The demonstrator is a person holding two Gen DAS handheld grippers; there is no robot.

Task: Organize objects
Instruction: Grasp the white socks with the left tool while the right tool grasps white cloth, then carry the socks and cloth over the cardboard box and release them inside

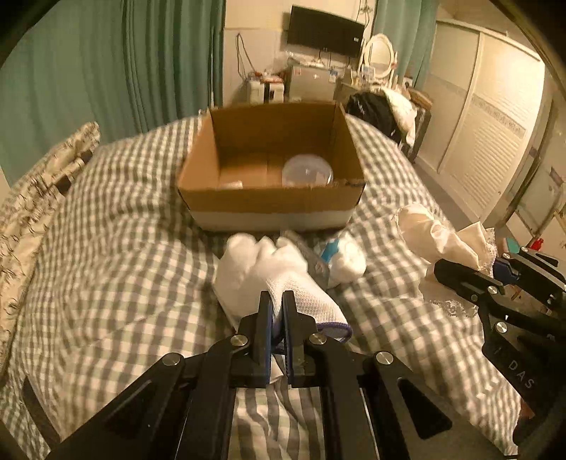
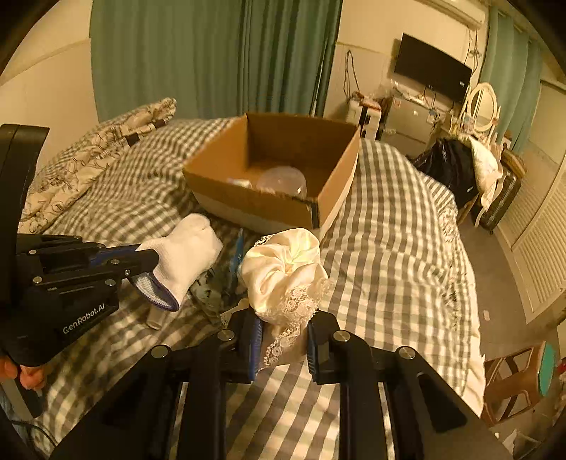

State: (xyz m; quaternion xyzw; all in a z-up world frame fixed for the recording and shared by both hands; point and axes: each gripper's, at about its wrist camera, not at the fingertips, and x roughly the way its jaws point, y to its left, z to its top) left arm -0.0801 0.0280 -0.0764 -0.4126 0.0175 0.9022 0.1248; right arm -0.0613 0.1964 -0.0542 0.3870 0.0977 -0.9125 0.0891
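Observation:
My left gripper [image 1: 277,300] is shut on a white sock [image 1: 269,269] with a blue-edged cuff, held above the checked bed; the sock also shows in the right wrist view [image 2: 184,254]. My right gripper [image 2: 283,323] is shut on a cream lace-trimmed cloth [image 2: 286,272], seen too in the left wrist view [image 1: 442,233]. An open cardboard box [image 1: 272,201] sits ahead on the bed with a clear plastic lid [image 1: 307,171] and a small clear item inside.
Small packets and a white-and-blue bundle [image 1: 345,256] lie on the bed [image 1: 106,247] before the box. A patterned pillow [image 1: 32,201] is at left. Green curtains [image 1: 106,70], a TV [image 1: 323,32], dresser and wardrobe [image 1: 488,134] stand beyond.

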